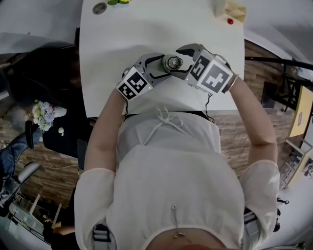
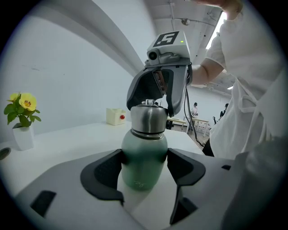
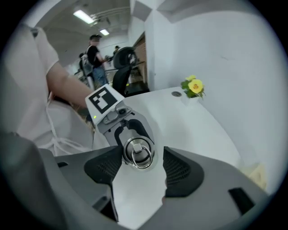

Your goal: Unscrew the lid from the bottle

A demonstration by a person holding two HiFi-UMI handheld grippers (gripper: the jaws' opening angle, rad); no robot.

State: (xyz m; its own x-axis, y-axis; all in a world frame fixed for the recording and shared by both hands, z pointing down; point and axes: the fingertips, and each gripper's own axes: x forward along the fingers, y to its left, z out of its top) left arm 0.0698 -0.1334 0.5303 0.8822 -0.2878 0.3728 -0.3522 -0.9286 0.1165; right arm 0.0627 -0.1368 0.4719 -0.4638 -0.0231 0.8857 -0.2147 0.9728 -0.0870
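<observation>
One green bottle (image 2: pixel 143 161) stands upright on the white table (image 1: pixel 146 34), near its front edge and just ahead of the person, with one steel lid (image 2: pixel 148 119) still on its neck. Two grippers meet at it. The left gripper (image 2: pixel 145 157) clamps the bottle's body, both dark pads pressed to its sides. The right gripper (image 3: pixel 143 155) hangs over the top with its jaws parted around the lid: in its own view the 9 o'clock pad lies against the lid's rim, while a sliver of table shows between the lid and the 3 o'clock pad. Only that view shows the one metal ring (image 3: pixel 143 156) lying flat on the lid. From the head view the bottle's green body is hidden beneath the lid and grippers. At the table's far edge, one grey disc (image 1: pixel 99 8) sits at 11 o'clock from the bottle and one cream box with a red button (image 1: pixel 230 10) at 1 o'clock; both are small. One potted yellow flower (image 2: pixel 21 119) is cut off at the top of the head view but shows plainly in the left gripper view.
</observation>
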